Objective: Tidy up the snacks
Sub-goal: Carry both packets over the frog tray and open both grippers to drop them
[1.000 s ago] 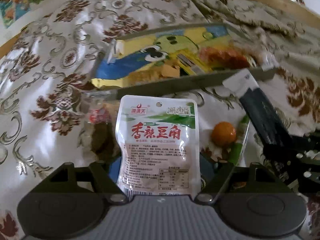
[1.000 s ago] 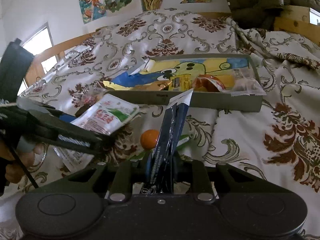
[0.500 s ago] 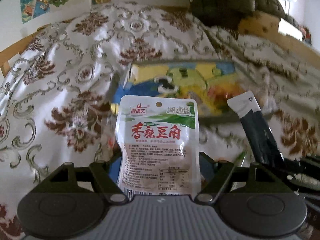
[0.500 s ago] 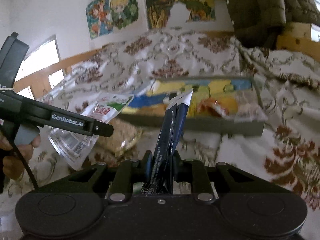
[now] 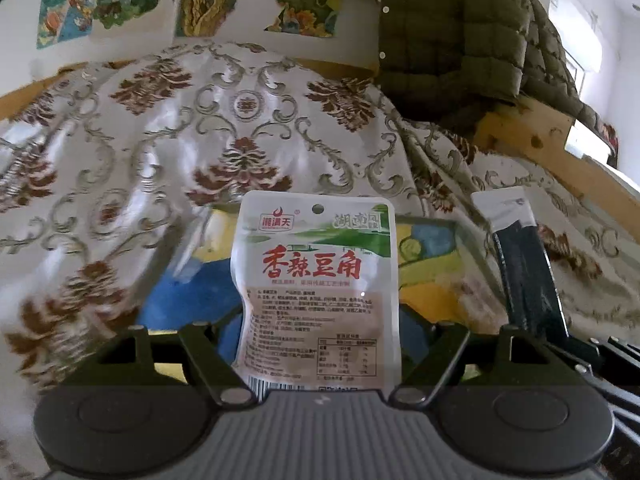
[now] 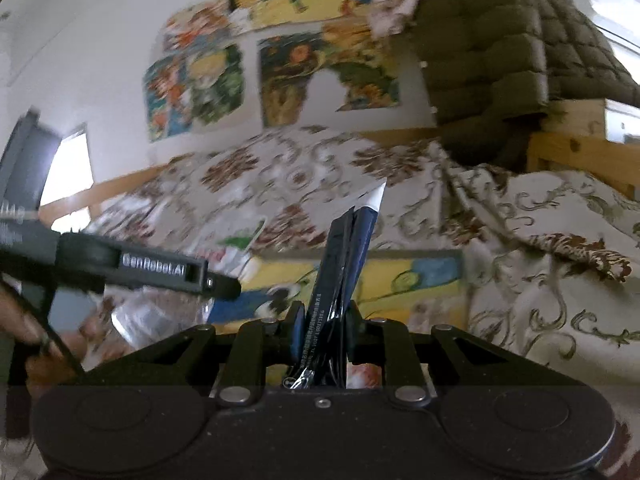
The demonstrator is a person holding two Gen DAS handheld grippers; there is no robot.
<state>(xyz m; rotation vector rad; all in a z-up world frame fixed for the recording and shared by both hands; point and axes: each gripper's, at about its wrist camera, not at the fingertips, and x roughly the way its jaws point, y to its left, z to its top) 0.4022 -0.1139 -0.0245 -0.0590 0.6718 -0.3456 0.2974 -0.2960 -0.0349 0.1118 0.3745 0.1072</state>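
1. Brocade bedding (image 5: 248, 128) with brown floral medallions fills the background, with cartoon posters (image 6: 272, 80) on the wall at 12 o'clock and an olive quilted jacket (image 5: 460, 32) at 1 o'clock.
2. At 6 o'clock in the left wrist view, the left tool (image 5: 320, 354) is clamped on the lower end of a white bean-snack pouch (image 5: 316, 280). Its long axis runs upright, hang-hole end toward 12 o'clock, printed face to the camera.
3. The right tool (image 6: 322, 332) pinches a dark blue sachet (image 6: 344, 264) near its base. The sachet stands on end and leans slightly toward 1 o'clock, its white torn-looking tip uppermost.
4. Behind both packets lies a shallow box with a yellow-and-blue cartoon lining (image 6: 416, 280). It is probably the destination.
5. Holding each packet by its bottom edge likely keeps the free end forward, so it can be lowered into the box lengthwise.
6. Both packets are in the air above the near edge of the box, side by side and apart.
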